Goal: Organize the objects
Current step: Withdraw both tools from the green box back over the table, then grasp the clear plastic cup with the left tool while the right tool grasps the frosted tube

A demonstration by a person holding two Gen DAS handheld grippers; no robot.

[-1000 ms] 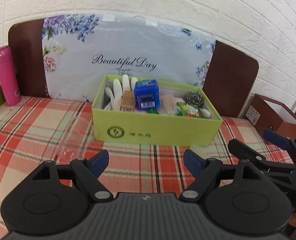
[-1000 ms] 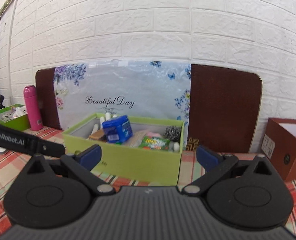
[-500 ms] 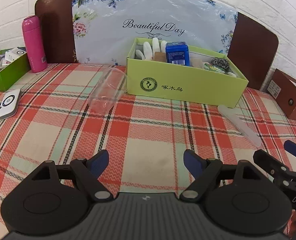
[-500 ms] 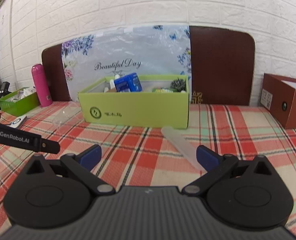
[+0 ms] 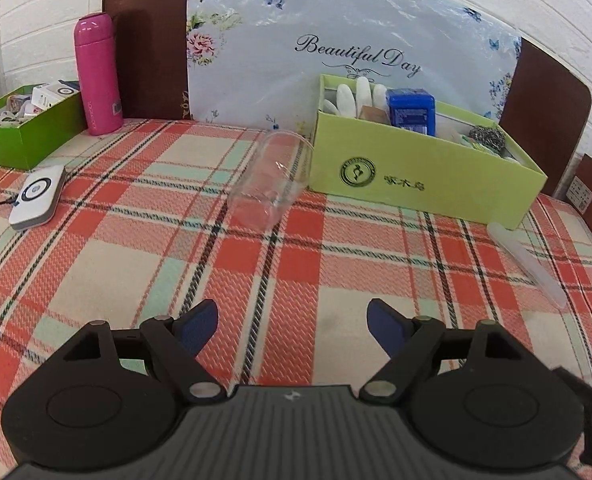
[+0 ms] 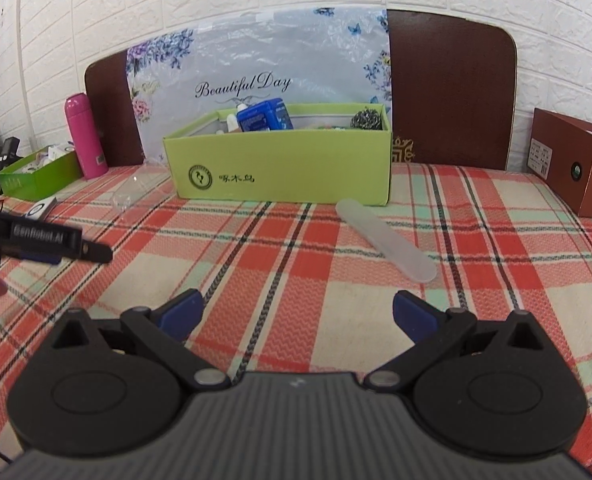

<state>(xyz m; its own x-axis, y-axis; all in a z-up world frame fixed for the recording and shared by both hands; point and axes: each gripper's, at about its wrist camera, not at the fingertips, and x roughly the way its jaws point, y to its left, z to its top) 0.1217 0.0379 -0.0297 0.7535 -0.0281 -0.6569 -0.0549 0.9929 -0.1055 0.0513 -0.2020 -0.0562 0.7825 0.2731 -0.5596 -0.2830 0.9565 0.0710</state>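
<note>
Hovering over the plaid tabletop [image 5: 96, 264], the left gripper [image 5: 292, 322] has its blue pads spread wide with nothing between them; the right gripper [image 6: 296, 312] is likewise spread and empty. In the right wrist view the left gripper's side shows at the left edge, lettered "GenRobot.AI". A light green open box [image 5: 415, 178] sits toward the back, printed with a round dark green emblem and three Chinese characters too small to read surely. Inside it: white gloves [image 5: 355, 96], a blue packet [image 5: 411, 110], a steel scourer [image 5: 485, 136]. A clear plastic cup [image 5: 270, 178] lies on its side just left of the box. A frosted translucent case [image 6: 385, 240] lies flat before the box's right corner, near it but apart. Behind stands a floral board [image 5: 355, 52] reading "Beautiful Day". A pink flask [image 5: 98, 76] stands upright at left, label unreadable, beside a darker green tray [image 5: 20, 136]. A white device [image 5: 38, 196] lies near the tray. A brown box [image 6: 575, 168] stands far right
</note>
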